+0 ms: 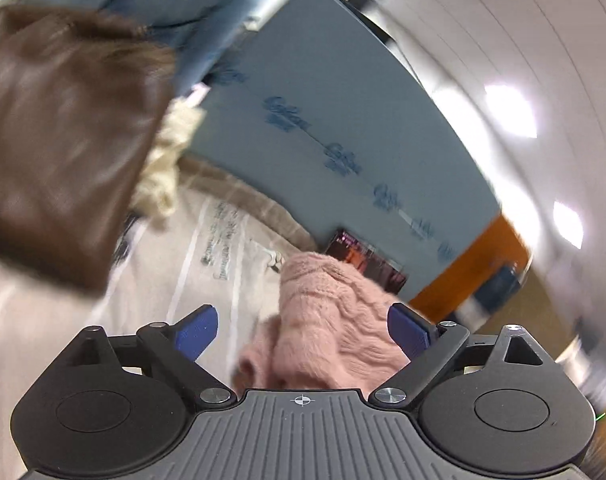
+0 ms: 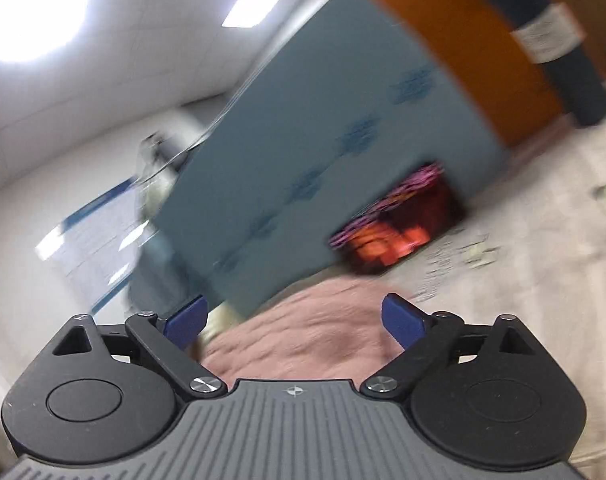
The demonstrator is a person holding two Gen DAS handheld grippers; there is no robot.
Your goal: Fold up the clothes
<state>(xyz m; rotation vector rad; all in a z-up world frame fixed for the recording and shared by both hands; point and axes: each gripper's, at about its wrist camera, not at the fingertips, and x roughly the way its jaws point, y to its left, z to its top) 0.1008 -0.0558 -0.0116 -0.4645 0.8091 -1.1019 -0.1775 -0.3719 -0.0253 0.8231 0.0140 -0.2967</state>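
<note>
A fuzzy pink knitted sweater (image 1: 335,320) lies bunched on a pale printed sheet (image 1: 215,248) in the left wrist view. My left gripper (image 1: 302,312) stands open over it. The heap rises between the blue fingers: the right pad (image 1: 407,332) is at its edge and the left pad (image 1: 195,332) is well apart from it. In the blurred right wrist view the same pink sweater (image 2: 303,332) spreads flat under and between the fingers of my right gripper (image 2: 294,301). That gripper is open too, and neither pad presses on the cloth.
A brown garment (image 1: 59,132) hangs blurred at upper left, with a cream fluffy piece (image 1: 167,160) beside it. A tall blue panel (image 1: 323,120) (image 2: 323,140) and an orange one (image 2: 463,52) stand behind. A dark box with orange contents (image 2: 399,224) sits at the panel's foot.
</note>
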